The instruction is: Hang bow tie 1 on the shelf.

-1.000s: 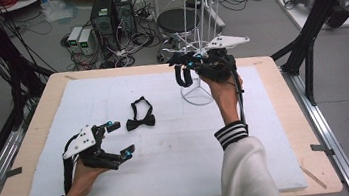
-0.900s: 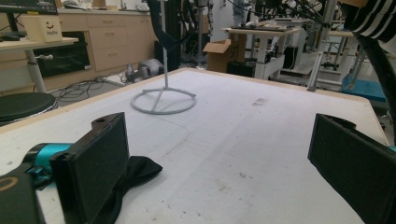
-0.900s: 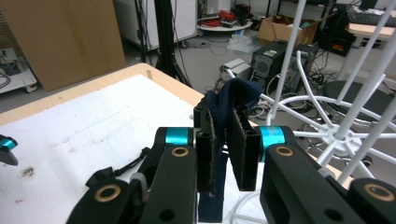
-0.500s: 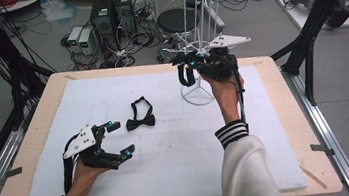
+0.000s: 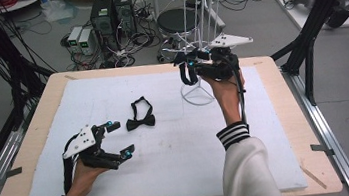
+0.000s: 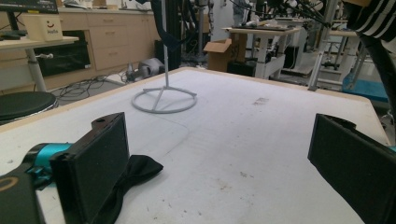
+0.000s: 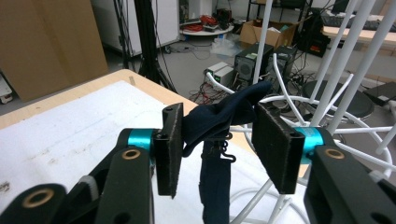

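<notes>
White sheeting point(image 5: 178, 143) covers the wooden table point(image 5: 287, 129), and nearest the person, at the sheet's near left, the left gripper point(image 5: 119, 139) rests low on it in a hand with a striped cuff. Its jaws stand wide apart with nothing between them; in the left gripper view point(image 6: 219, 163) the bare sheet shows between the two black pads. Just beyond its far jaw lies a black bow tie point(image 5: 140, 121), flat on the sheet, its strap looped behind it; the left gripper view shows a wing of it point(image 6: 135, 172) right beside the left-hand jaw, though whether they touch I cannot tell.

Farther across the sheet, to the right, the right gripper point(image 5: 190, 67) is held up off the table beside a white wire rack point(image 5: 203, 19), whose ring base point(image 5: 197, 95) stands on the sheet. Its jaws have just been opening. In the right gripper view point(image 7: 215, 135) a dark blue bow tie point(image 7: 219, 121) hangs between the parted pads, draped over a white wire arm of the rack point(image 7: 285, 100), strap dangling below; it touches the left pad, while the right pad stands close beside it without squeezing.

Beyond the table, computer cases point(image 5: 112, 15), cables and a black stool point(image 5: 176, 22) sit on the grey floor.
</notes>
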A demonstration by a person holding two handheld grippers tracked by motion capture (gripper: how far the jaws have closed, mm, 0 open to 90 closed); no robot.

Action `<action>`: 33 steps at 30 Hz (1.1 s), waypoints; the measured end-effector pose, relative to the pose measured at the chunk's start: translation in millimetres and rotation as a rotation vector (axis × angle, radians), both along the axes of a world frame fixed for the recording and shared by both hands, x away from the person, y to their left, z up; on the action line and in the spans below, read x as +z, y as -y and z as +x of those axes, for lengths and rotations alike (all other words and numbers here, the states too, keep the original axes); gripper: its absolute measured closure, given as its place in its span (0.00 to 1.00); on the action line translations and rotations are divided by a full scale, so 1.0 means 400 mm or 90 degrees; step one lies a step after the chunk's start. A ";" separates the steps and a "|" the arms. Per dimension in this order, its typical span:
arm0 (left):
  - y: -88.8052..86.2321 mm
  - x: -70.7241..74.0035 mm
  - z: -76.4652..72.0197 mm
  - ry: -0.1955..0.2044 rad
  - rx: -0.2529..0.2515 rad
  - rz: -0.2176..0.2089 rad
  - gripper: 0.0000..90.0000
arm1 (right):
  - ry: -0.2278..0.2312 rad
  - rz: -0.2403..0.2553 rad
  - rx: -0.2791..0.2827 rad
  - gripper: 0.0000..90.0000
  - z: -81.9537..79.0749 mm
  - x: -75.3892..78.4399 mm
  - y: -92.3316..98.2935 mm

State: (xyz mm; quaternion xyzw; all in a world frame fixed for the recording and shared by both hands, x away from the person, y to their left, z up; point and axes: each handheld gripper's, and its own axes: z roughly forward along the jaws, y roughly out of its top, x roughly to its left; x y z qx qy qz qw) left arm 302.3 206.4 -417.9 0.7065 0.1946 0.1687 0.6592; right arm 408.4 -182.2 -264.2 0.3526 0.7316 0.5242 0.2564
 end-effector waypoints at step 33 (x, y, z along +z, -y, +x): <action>-0.012 0.006 -0.003 0.006 0.017 -0.008 0.06 | 0.116 0.064 0.046 0.10 -0.207 -0.055 0.144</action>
